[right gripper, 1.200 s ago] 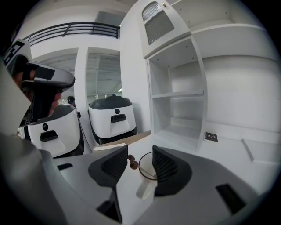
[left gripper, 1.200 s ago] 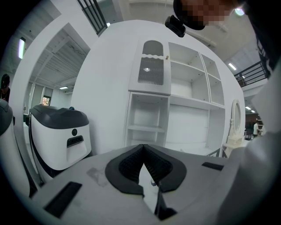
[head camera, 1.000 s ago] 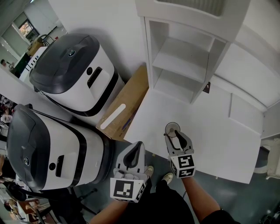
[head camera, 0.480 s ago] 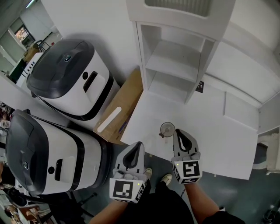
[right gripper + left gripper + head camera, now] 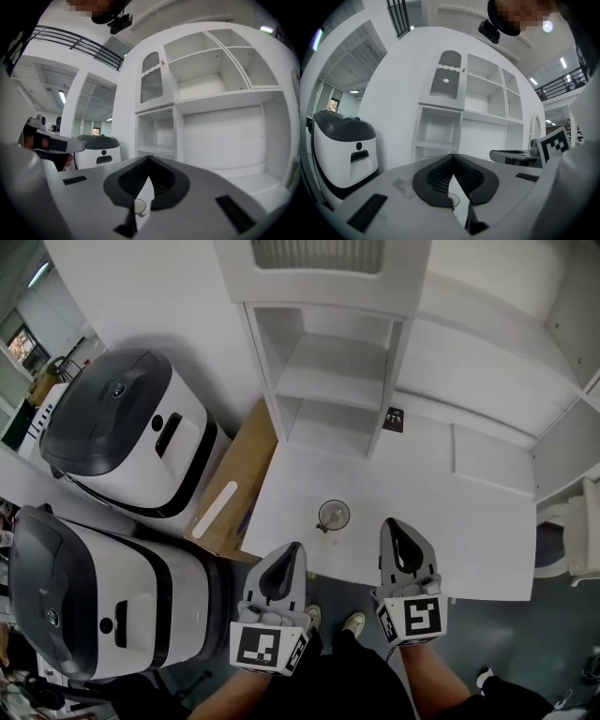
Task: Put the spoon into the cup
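Observation:
A small clear cup (image 5: pixel 334 515) stands on the white table (image 5: pixel 450 540), near its front edge. A short dark piece that looks like the spoon's handle (image 5: pixel 322 527) sticks out at the cup's near-left rim. My right gripper (image 5: pixel 395 527) hovers to the right of the cup, apart from it, jaws shut and empty. My left gripper (image 5: pixel 289 554) hangs at the table's front edge, near-left of the cup, also shut and empty. In the left gripper view the jaws (image 5: pixel 452 157) meet at the tip. The right gripper view shows the same (image 5: pixel 149 158), with the cup's rim (image 5: pixel 139 205) low behind them.
A white shelf unit (image 5: pixel 328 381) stands at the back of the table. Two large white-and-grey machines (image 5: pixel 122 427) (image 5: pixel 94 596) sit on the left beside a cardboard box (image 5: pixel 230 488). The person's shoes (image 5: pixel 356 622) show below the table's front edge.
My right gripper has drawn back from over the cup toward the front right and risen, and its jaws have closed. The left gripper shifted slightly. The cup now stands uncovered.

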A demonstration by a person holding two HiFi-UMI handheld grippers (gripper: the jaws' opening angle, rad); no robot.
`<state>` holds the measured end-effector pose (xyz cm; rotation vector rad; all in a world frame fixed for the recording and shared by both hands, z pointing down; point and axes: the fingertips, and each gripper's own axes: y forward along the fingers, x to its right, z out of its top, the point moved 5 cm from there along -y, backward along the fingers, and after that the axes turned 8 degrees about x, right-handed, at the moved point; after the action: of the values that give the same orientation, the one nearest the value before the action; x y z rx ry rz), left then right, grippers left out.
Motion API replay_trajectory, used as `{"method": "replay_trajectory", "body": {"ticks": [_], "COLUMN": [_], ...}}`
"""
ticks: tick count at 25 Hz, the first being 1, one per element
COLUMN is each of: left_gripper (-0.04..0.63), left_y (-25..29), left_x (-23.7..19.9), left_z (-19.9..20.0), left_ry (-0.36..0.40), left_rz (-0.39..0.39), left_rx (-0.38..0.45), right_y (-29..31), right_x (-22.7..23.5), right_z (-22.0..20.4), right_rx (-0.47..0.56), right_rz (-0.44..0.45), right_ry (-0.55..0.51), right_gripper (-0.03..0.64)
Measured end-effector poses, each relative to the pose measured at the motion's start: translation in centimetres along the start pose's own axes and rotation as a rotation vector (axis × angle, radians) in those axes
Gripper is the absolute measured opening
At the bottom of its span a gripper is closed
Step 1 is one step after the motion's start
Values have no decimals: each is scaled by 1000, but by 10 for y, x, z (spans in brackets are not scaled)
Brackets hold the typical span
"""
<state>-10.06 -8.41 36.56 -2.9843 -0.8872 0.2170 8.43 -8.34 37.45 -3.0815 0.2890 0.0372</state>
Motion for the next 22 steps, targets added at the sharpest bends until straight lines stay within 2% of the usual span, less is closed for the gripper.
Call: {"method": "replay_trajectory", "body": {"ticks": [11,17,22], "left_gripper": [6,6,6], "left_y": [10,10,7], "left_x": [30,29,28], "left_z": [16,28,35], "left_ry": [19,32,39], "left_rz": [-107,-113,-113], "left_rx": [31,47,54], "right_y": [-62,-102,-118], "right_x": [34,65,76], "right_z": [33,43,50], "right_rx": [35,31,35], "right_rz": [-155,-266,-302], "right_ry": [-78,-92,-106], "right_gripper": [61,61,61]}}
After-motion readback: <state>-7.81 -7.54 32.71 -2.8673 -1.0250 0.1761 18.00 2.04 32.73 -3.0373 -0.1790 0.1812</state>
